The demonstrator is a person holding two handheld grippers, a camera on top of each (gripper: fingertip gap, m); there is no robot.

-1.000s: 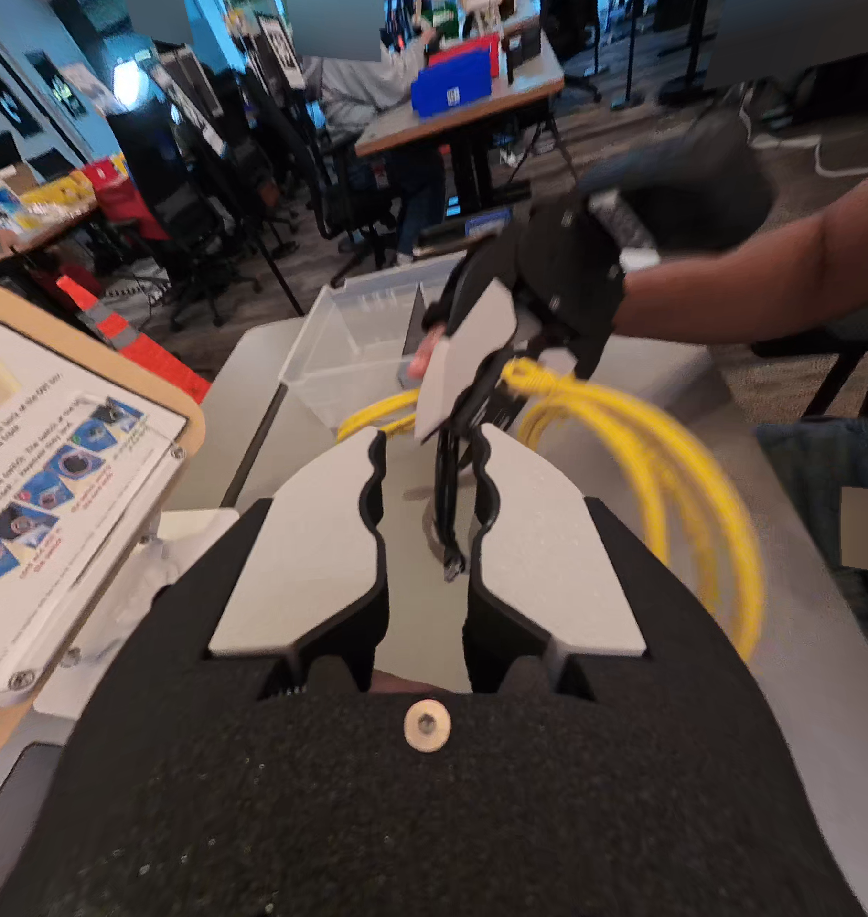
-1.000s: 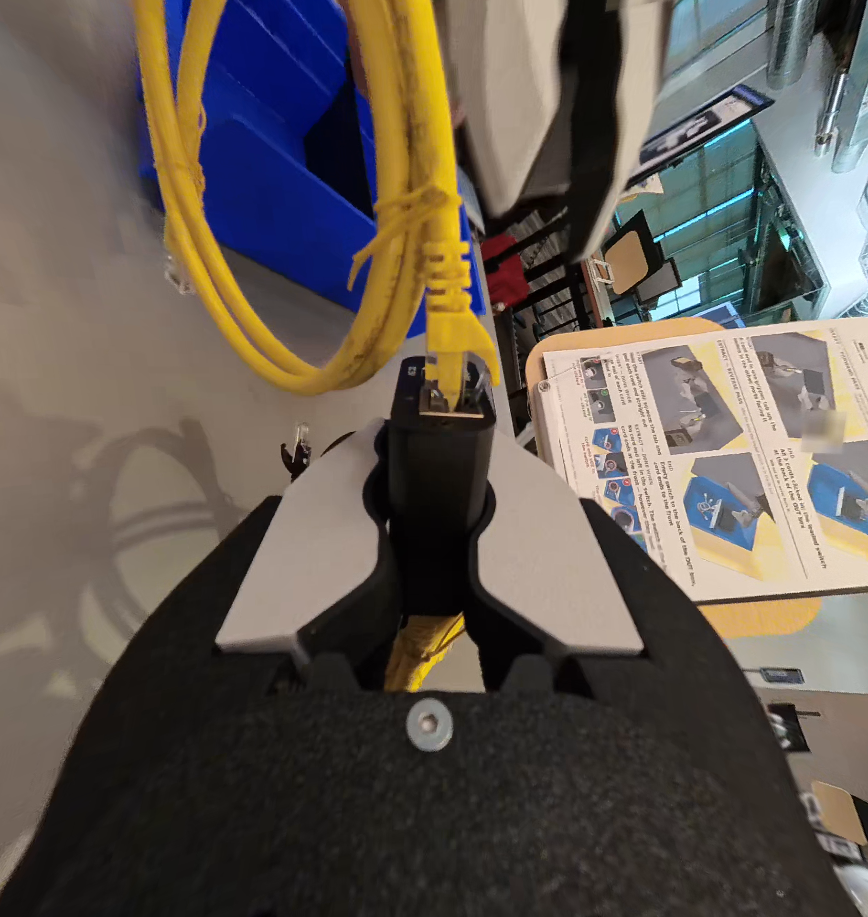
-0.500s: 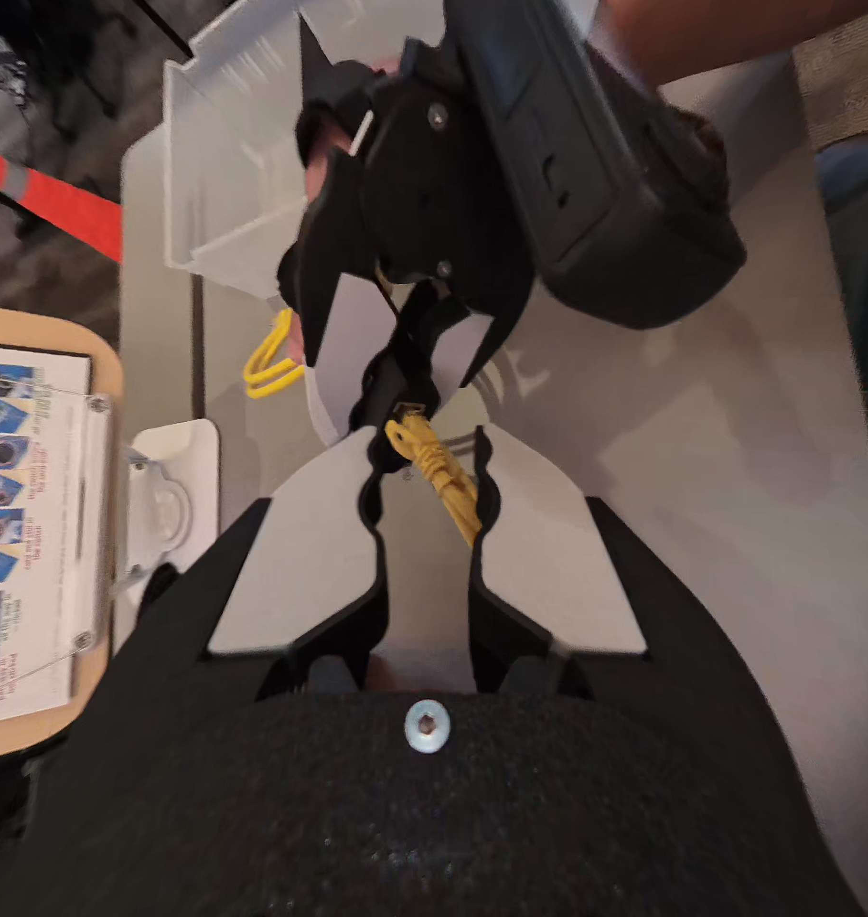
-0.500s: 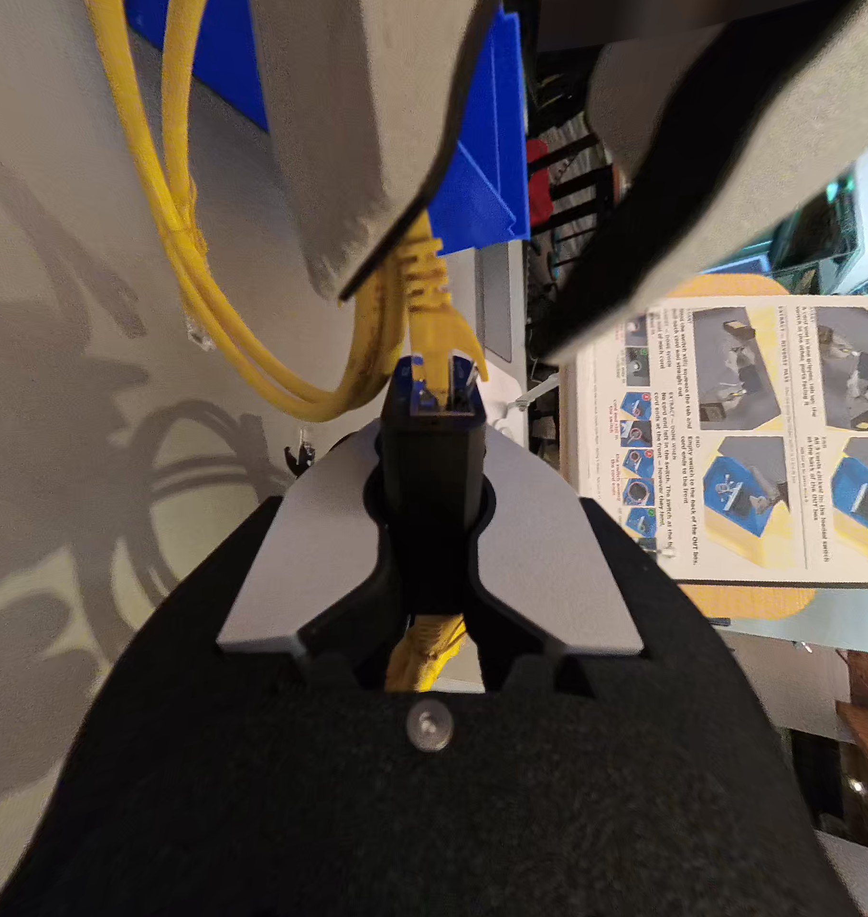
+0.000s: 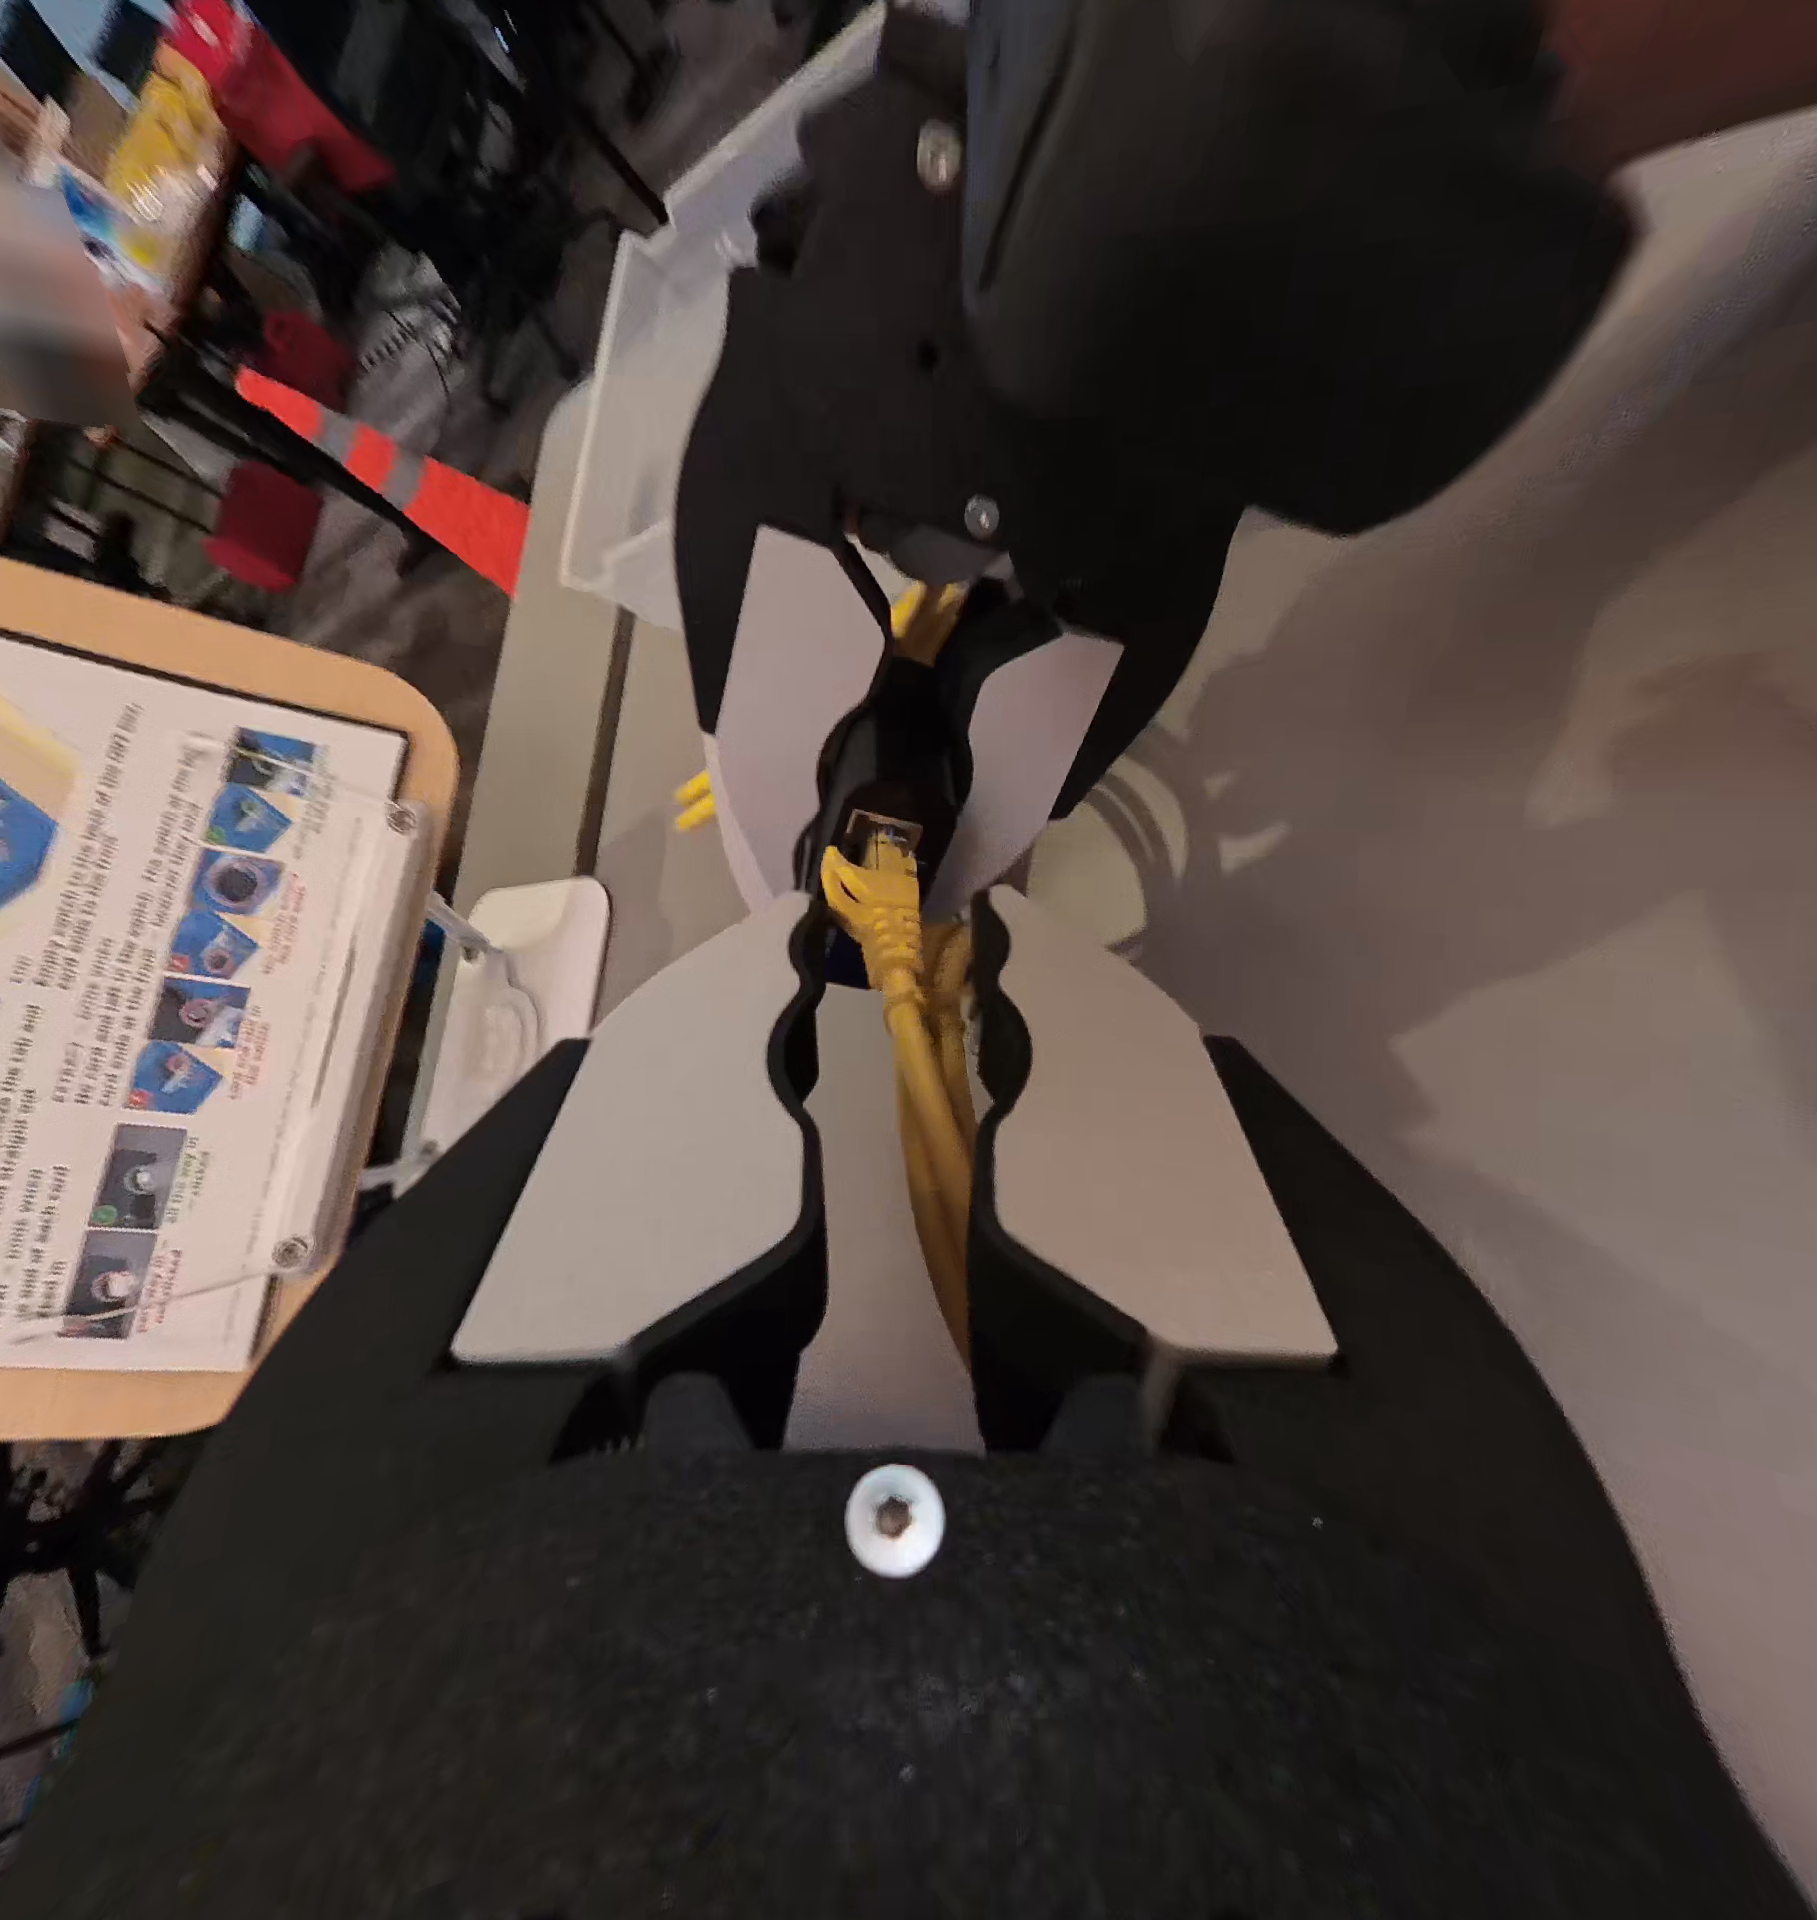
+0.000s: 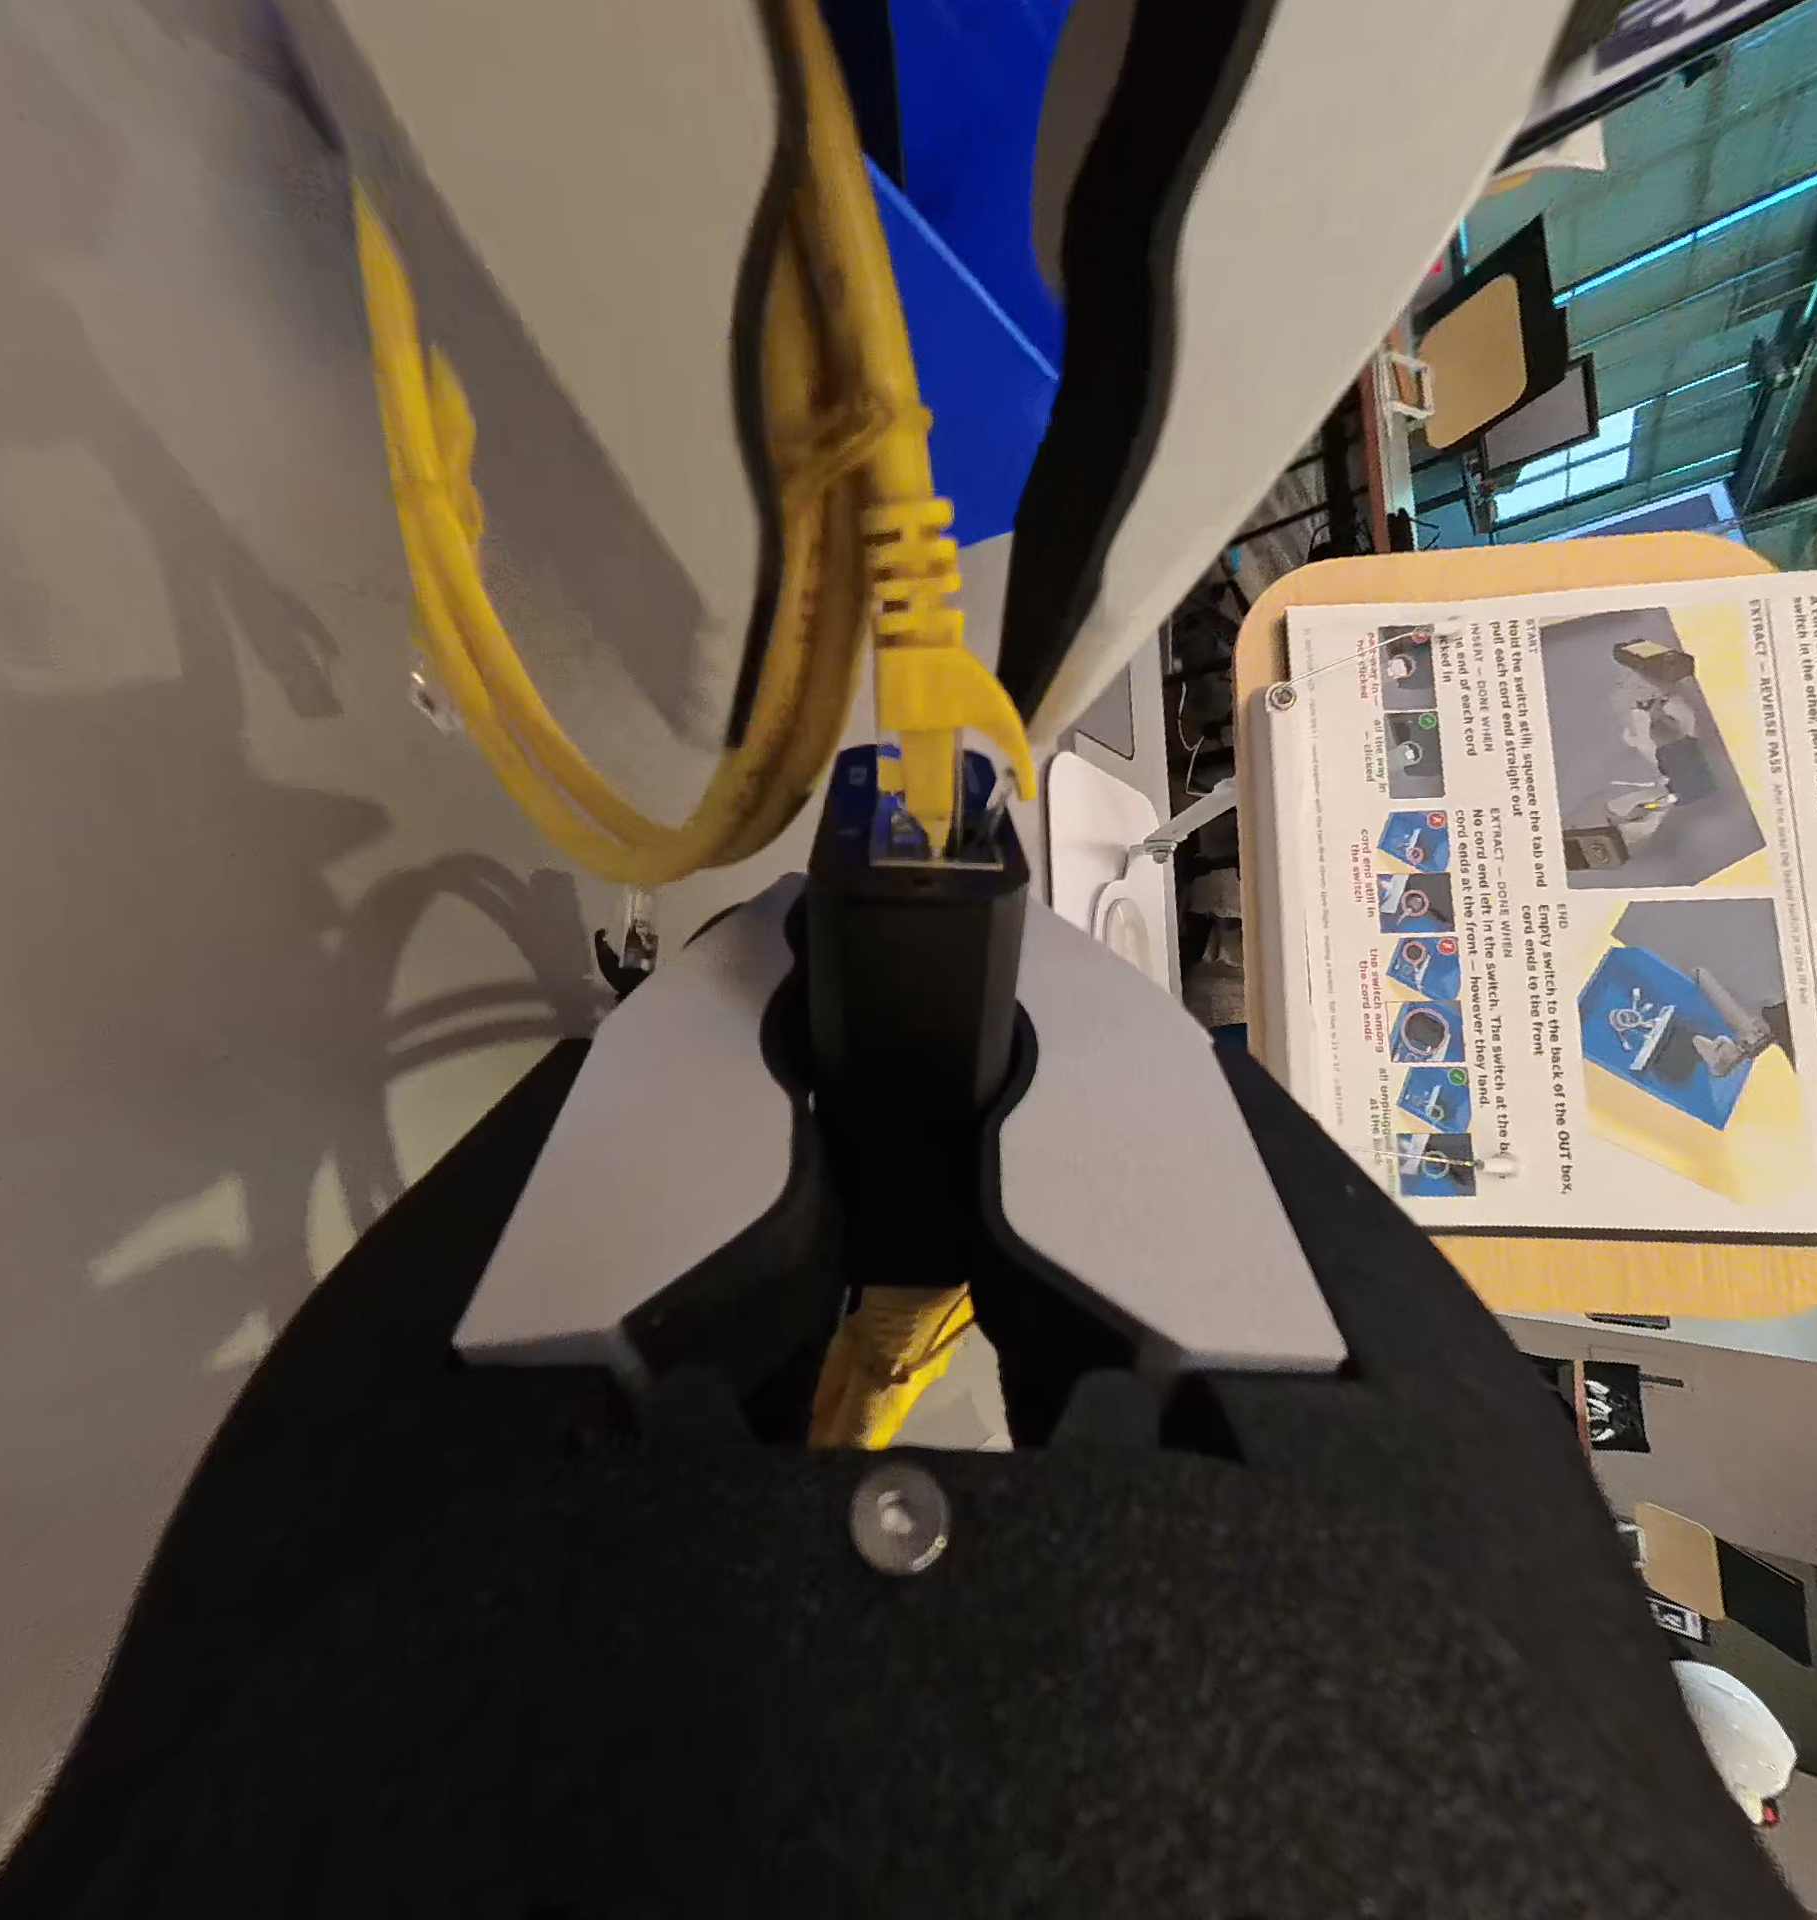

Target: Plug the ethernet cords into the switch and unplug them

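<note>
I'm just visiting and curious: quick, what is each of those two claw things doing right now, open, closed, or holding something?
Left gripper: open around the yellow cord, not squeezing it.
Right gripper: clamped on the black switch.

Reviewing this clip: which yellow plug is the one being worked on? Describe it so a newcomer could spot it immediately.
Find the right hand-held gripper, shut on the black switch. One yellow plug sits in the switch's open end, its bent tab pointing toward the instruction board. Unlike the looped yellow cable beside it, it has a ribbed sleeve.

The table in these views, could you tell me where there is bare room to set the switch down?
Bare grey table lies right of both grippers. Left is crowded: white holder, instruction board, clear bin. The right wrist view adds a blue bin beyond the yellow cord.
</note>
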